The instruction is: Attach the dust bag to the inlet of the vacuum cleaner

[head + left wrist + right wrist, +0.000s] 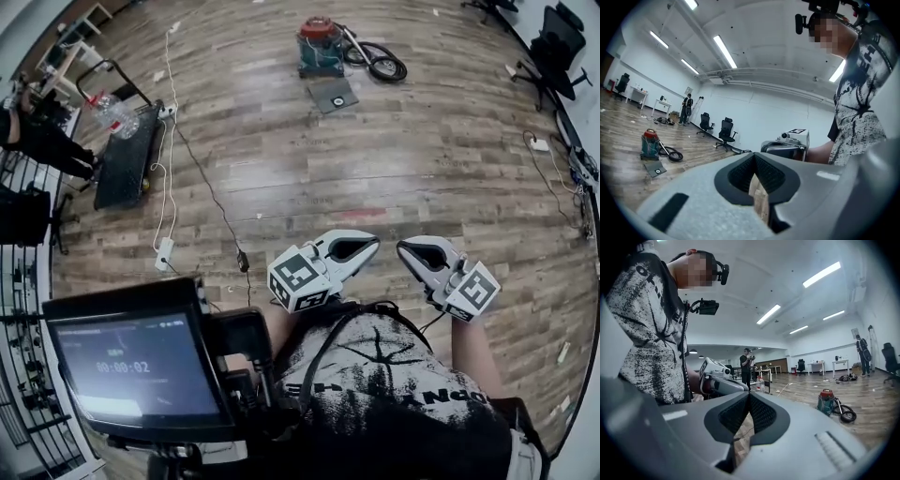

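Note:
The vacuum cleaner (319, 42), a teal drum with a red top, stands far off on the wood floor with its black hose (380, 64) coiled at its right. A flat grey dust bag (333, 96) lies on the floor just in front of it. Both grippers are held close to the person's chest, far from these things. My left gripper (372, 244) is shut and holds nothing. My right gripper (403, 247) is shut and holds nothing too. The left gripper view shows the vacuum cleaner (650, 144) and dust bag (655, 168) small at the left. The right gripper view shows the vacuum cleaner (827, 402) at the right.
A monitor (131, 366) on a rig sits at the person's lower left. A black cart (127, 164) with cables (169, 178) and a power strip (164, 253) is at the left. Office chairs (558, 47) stand at the far right. A person (746, 364) stands in the distance.

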Demonstrator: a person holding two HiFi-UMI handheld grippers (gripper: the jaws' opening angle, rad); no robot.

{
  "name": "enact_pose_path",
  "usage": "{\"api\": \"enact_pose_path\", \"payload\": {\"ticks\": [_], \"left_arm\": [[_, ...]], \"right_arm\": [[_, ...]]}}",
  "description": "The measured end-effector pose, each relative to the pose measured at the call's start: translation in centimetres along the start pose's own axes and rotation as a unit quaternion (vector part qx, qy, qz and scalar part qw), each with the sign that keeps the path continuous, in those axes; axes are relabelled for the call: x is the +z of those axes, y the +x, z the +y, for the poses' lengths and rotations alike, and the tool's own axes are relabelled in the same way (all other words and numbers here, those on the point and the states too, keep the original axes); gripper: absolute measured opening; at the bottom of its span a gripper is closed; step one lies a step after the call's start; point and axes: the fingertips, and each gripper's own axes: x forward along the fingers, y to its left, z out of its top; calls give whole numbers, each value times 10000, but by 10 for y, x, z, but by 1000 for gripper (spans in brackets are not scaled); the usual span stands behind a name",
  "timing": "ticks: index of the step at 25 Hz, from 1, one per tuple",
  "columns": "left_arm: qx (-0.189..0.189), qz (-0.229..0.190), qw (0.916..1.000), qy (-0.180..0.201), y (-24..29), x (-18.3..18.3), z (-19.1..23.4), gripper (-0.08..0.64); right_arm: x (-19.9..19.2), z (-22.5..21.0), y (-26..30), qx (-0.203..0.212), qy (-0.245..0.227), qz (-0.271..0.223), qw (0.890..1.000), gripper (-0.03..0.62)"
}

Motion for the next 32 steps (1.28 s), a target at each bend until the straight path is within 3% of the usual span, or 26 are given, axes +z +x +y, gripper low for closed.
{"api": "enact_pose_path", "payload": {"ticks": [14, 21, 32], "left_arm": [[-323, 222, 9991, 130, -35, 41, 119, 3], [-336, 274, 9982, 412, -65, 57, 179, 3], [-250, 60, 9993, 264, -89, 60, 225, 3]], "right_arm": [[39, -84, 128, -286, -105, -102, 9995, 5], [58, -110, 186, -499, -302, -354, 9977, 5], [66, -126, 234, -602, -468, -346, 9965, 5]]}}
